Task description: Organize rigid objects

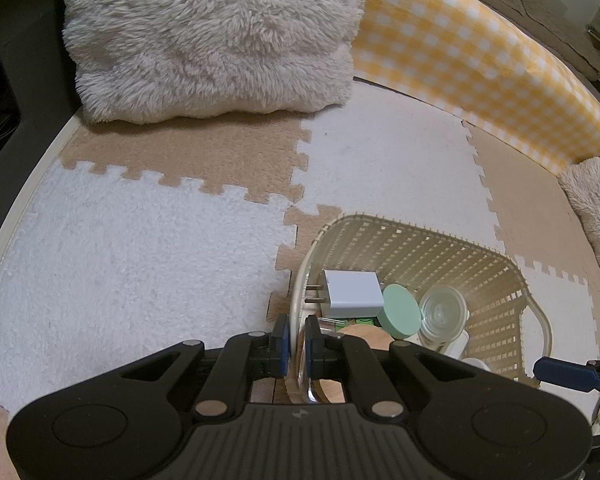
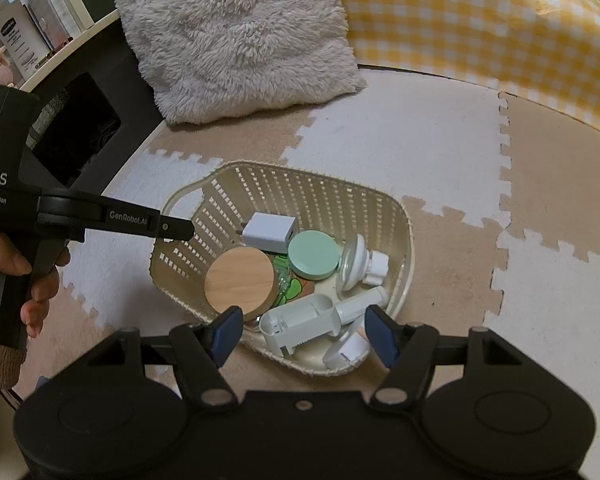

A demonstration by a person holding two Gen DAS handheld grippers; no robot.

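Observation:
A cream slatted basket (image 2: 300, 170) stands on the foam floor mat. In it lie a white plug charger (image 2: 270, 232), a mint round tin (image 2: 314, 254), a jar with a wooden lid (image 2: 240, 280), a clear bottle with a white cap (image 2: 356, 264) and a white plastic device (image 2: 304, 318). My left gripper (image 1: 297, 340) is shut on the basket's left rim (image 1: 300, 280); in the right wrist view the left gripper (image 2: 180, 230) meets that rim from the side. My right gripper (image 2: 304, 332) hangs open above the basket's near end, its pads clear of the white device.
A fluffy beige cushion (image 2: 236, 40) leans at the back, with a yellow checked bolster (image 2: 480, 32) to its right. A dark cabinet (image 2: 84, 128) stands at the left. A person's hand (image 2: 32, 280) holds the left gripper's handle. Puzzle mat tiles (image 1: 140, 260) surround the basket.

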